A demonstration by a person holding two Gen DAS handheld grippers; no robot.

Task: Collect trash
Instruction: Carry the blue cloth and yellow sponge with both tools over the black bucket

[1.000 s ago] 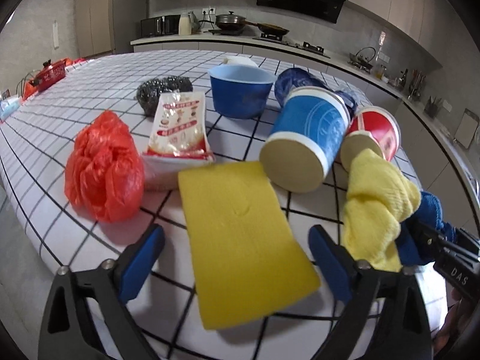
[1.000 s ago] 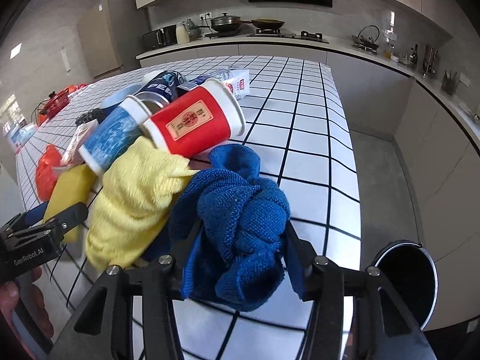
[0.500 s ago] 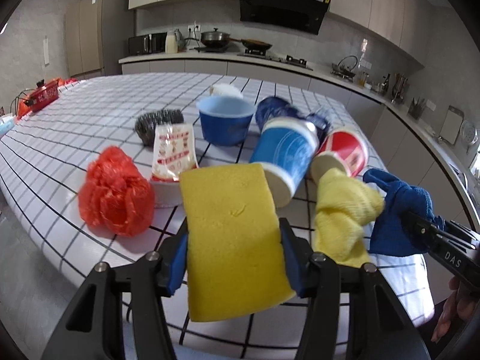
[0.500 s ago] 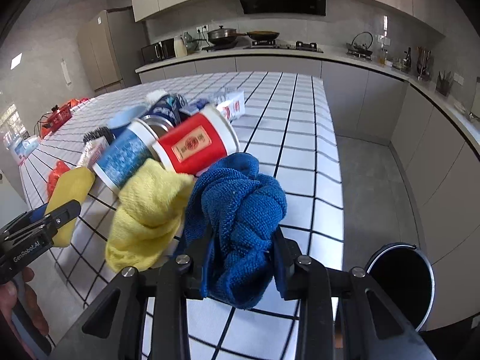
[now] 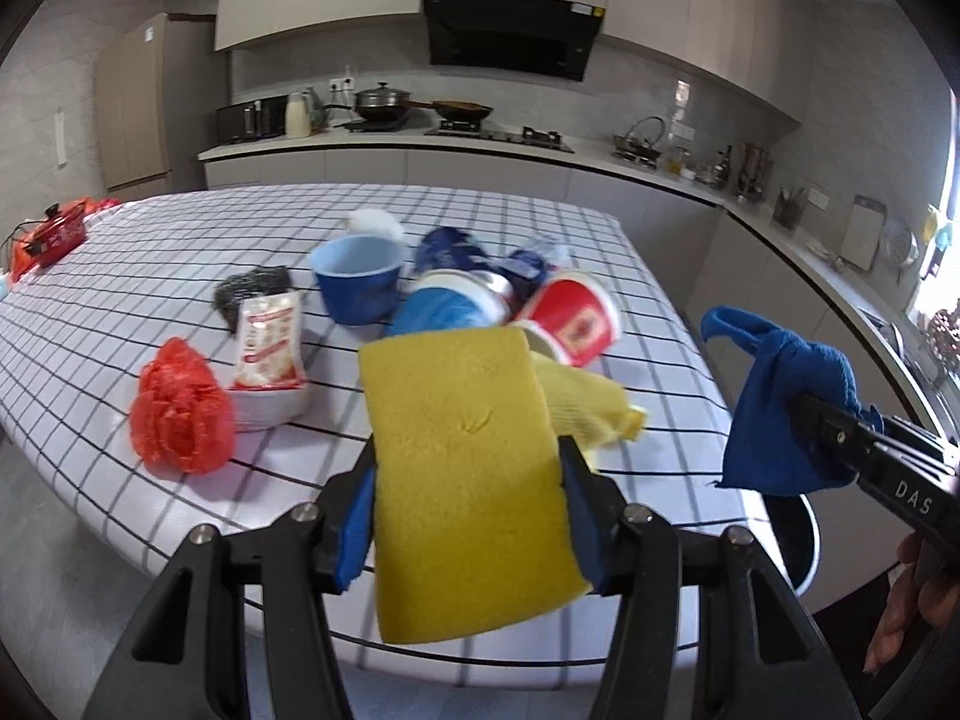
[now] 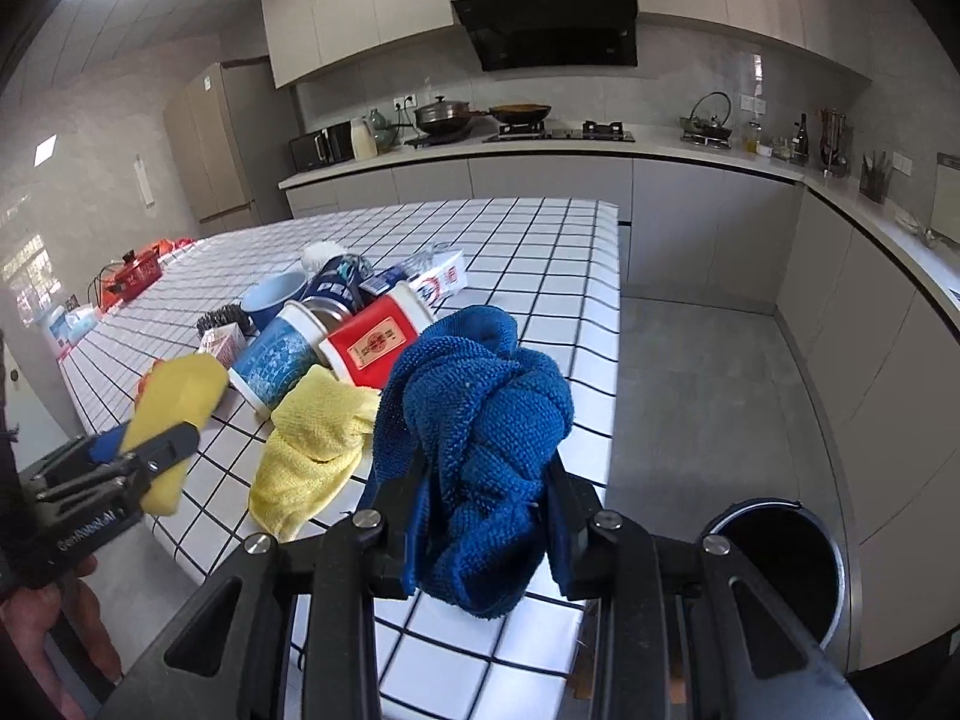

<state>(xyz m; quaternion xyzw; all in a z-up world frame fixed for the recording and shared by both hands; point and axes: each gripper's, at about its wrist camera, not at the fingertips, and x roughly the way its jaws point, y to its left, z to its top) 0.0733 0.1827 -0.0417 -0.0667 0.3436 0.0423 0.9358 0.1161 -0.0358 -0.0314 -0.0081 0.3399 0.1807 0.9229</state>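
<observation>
Left wrist: left gripper [image 5: 468,516] has its fingers [image 5: 353,525] clamped on the yellow sponge [image 5: 465,468], which hangs clear above the table [image 5: 108,324]. A second ago the fingers stood wide with the sponge flat on the checked cloth — they have just been closing, sponge between them. Left on the table: red plastic bag [image 5: 180,411], white packet [image 5: 267,339], steel scourer [image 5: 252,294], blue bowl [image 5: 357,285], blue cup [image 5: 444,306], red cup [image 5: 570,321], yellow cloth [image 5: 585,405]. Off to the right, the blue cloth [image 5: 780,402] hangs from the other tool, with the bin's rim [image 5: 804,546] below it.

Right wrist: right gripper [image 6: 480,516] grasps the blue cloth [image 6: 480,420], bunched between its fingers and off the table. A second ago the cloth sat lower against the yellow cloth [image 6: 312,438]; the fingers have been closing on it. Black bin [image 6: 774,564] stands on the floor at lower right, looks empty as far as I can see in.

Progress, my read: early — two items picked, none binned, most of the pile untouched.
</observation>
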